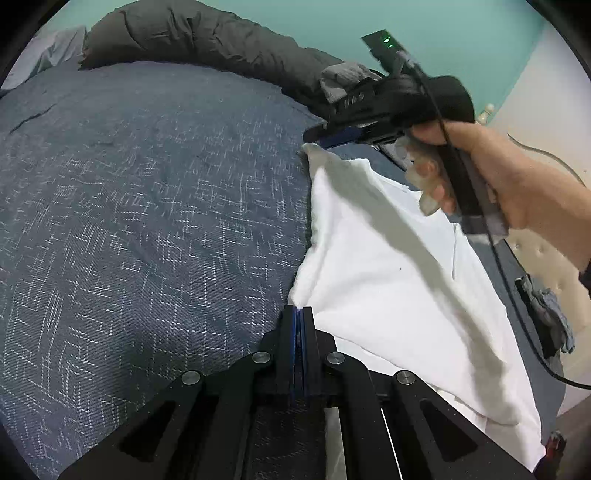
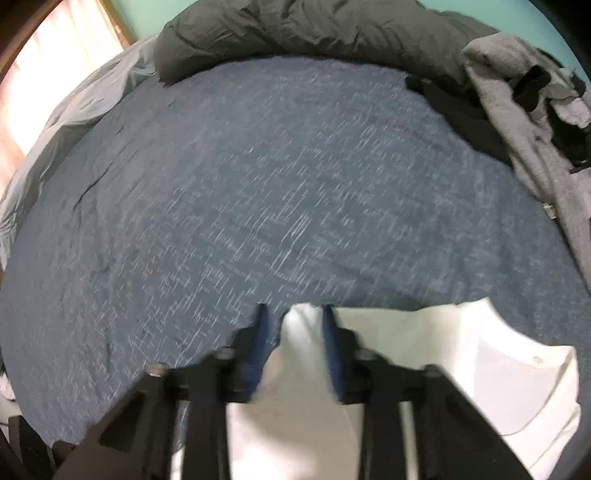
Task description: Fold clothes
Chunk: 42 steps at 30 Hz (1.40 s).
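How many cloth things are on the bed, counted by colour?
White: 1, the white shirt, pinched at its edge by the left gripper; the right gripper has its jaws apart over it.
Blue: 1, the blue bedspread.
Dark grey: 1, the dark duvet.
Light grey: 1, the grey garment.
Total: 4

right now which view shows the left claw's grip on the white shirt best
The left wrist view: the left claw sits shut on the white shirt at its edge. The right wrist view shows only the shirt under the open right claw, not that grip.
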Each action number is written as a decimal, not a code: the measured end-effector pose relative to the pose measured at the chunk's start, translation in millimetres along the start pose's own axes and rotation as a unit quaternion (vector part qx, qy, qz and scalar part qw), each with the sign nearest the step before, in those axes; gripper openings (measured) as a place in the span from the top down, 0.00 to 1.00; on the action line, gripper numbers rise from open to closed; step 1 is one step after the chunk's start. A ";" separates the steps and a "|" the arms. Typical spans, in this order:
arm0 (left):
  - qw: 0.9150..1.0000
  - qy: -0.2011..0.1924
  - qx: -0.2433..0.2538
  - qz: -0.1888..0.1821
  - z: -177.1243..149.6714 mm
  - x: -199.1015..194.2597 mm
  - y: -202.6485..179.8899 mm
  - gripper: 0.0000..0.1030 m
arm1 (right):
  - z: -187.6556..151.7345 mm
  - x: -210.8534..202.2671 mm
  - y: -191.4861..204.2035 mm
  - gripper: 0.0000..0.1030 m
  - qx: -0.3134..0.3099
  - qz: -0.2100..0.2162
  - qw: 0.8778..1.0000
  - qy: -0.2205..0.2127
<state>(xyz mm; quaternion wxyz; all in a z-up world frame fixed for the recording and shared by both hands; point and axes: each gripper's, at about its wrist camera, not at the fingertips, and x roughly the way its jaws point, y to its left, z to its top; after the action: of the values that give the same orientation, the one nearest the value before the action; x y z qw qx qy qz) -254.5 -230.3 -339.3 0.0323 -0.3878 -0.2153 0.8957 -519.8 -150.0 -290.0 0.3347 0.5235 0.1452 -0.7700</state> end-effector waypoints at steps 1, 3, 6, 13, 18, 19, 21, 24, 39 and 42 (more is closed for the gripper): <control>1.000 0.000 0.000 0.000 1.1 1.7 -1.1 0.98 | -2.0 3.7 1.6 0.95 -0.003 -0.002 1.000 0.002; 1.000 0.001 0.000 0.000 1.0 1.3 -0.5 0.98 | -3.1 3.5 2.9 0.97 0.000 -0.004 1.000 -0.010; 1.000 0.001 -0.003 0.000 1.0 2.8 -0.1 0.98 | 0.4 -2.9 3.2 0.98 0.010 -0.010 0.999 -0.045; 1.000 0.003 -0.009 -0.002 0.1 3.6 1.3 0.98 | 7.5 -15.2 -5.4 0.99 0.047 -0.010 0.996 -0.077; 1.000 0.006 -0.014 -0.006 0.1 2.8 2.2 0.98 | -7.2 -59.2 -35.2 0.98 0.079 0.023 0.991 -0.108; 1.000 0.007 -0.015 -0.006 0.2 2.7 2.3 0.98 | -15.6 -68.0 -42.8 0.98 0.086 0.028 0.990 -0.109; 1.000 0.010 -0.018 -0.006 0.1 2.3 3.2 0.98 | -42.5 -85.8 -55.9 0.95 0.087 0.023 0.991 -0.103; 0.999 0.015 -0.029 -0.006 -0.9 6.7 8.4 0.99 | -84.9 -110.5 -76.7 0.65 0.090 0.008 0.991 -0.096; 0.999 -0.022 -0.036 0.029 8.4 -10.3 7.7 0.99 | -284.6 -147.8 -130.2 0.59 0.163 0.026 0.983 -0.075; 0.999 -0.022 -0.031 0.029 8.6 -9.5 5.0 0.99 | -291.7 -143.5 -122.5 0.59 0.138 0.025 0.987 -0.074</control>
<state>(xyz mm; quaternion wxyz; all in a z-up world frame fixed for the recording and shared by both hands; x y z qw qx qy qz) -253.4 -240.1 -329.7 -0.0110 -0.3748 -0.2325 0.8974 -362.0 159.4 -295.4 0.2880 0.5101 -0.0008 -0.8105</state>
